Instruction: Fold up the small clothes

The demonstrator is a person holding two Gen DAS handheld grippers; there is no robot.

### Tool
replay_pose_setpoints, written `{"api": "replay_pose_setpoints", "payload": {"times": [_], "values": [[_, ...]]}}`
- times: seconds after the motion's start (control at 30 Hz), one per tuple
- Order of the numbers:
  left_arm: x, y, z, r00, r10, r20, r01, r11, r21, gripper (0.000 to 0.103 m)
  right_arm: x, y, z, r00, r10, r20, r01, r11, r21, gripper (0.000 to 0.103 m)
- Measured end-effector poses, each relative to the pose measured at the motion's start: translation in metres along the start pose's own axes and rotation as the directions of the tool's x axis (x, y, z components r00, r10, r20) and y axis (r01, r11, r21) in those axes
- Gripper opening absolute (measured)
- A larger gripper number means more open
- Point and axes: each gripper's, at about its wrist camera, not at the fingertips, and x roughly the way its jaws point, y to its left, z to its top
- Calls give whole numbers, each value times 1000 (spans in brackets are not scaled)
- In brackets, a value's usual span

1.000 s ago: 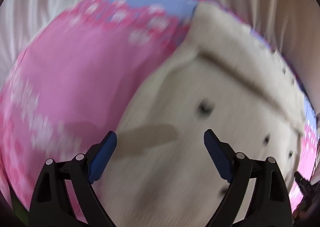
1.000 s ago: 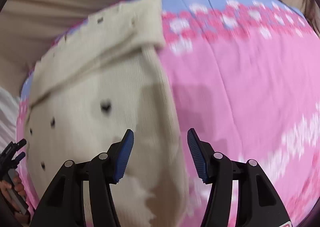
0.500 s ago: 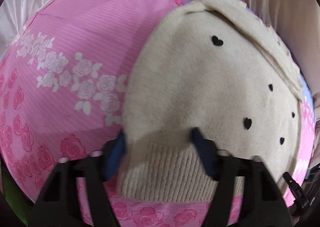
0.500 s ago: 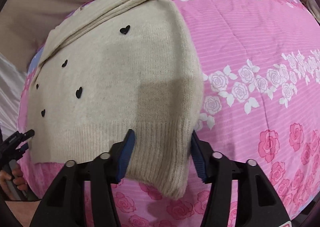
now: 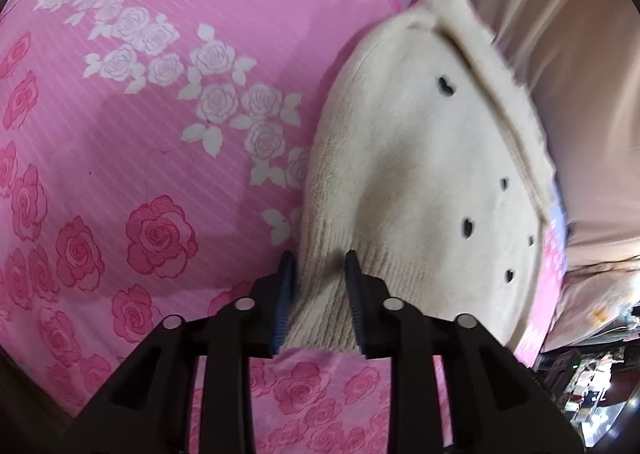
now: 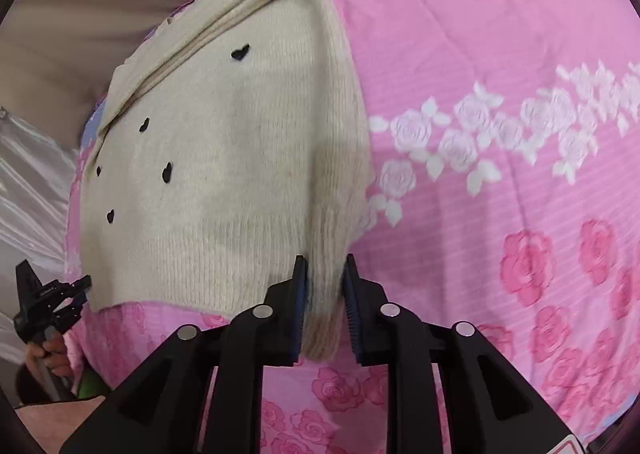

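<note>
A small cream knit sweater (image 5: 420,157) with black hearts lies on a pink rose-print bedspread (image 5: 120,125). Its sleeves are folded across the top. My left gripper (image 5: 318,294) is shut on the sweater's ribbed hem at its left corner. In the right wrist view the sweater (image 6: 224,157) fills the left half, and my right gripper (image 6: 324,302) is shut on the hem's right corner, which bunches between the blue pads. The left gripper (image 6: 48,294) shows at that view's left edge, held by a hand.
The bedspread (image 6: 500,133) stretches wide to the right of the sweater. Beige fabric (image 5: 560,33) lies beyond the far edge. White satin cloth (image 6: 28,181) sits at the left. Clutter (image 5: 588,374) shows off the bed's side.
Both grippers have pulled back to the sweater's near hem and closed from open onto its two bottom corners. The hem corners now bunch between the pads.
</note>
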Motion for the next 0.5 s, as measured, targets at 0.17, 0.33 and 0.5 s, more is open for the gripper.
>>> {"api": "replay_pose_setpoints", "payload": {"times": [0.17,0.33,0.5], "values": [[0,-7,-7,1000,-8,4,8,1000,10,44,5,10,-6,999,50,11,-50,999,18,42],[12,-12,-3,997,-55,-57,55,999,-1,9,7,7,-6,995,99,16,-100,992,72,9],[-12,-17,-5,998,-15,-57,17,1000,26,7,-31,7,-4,993,100,67,-103,993,53,8]]}}
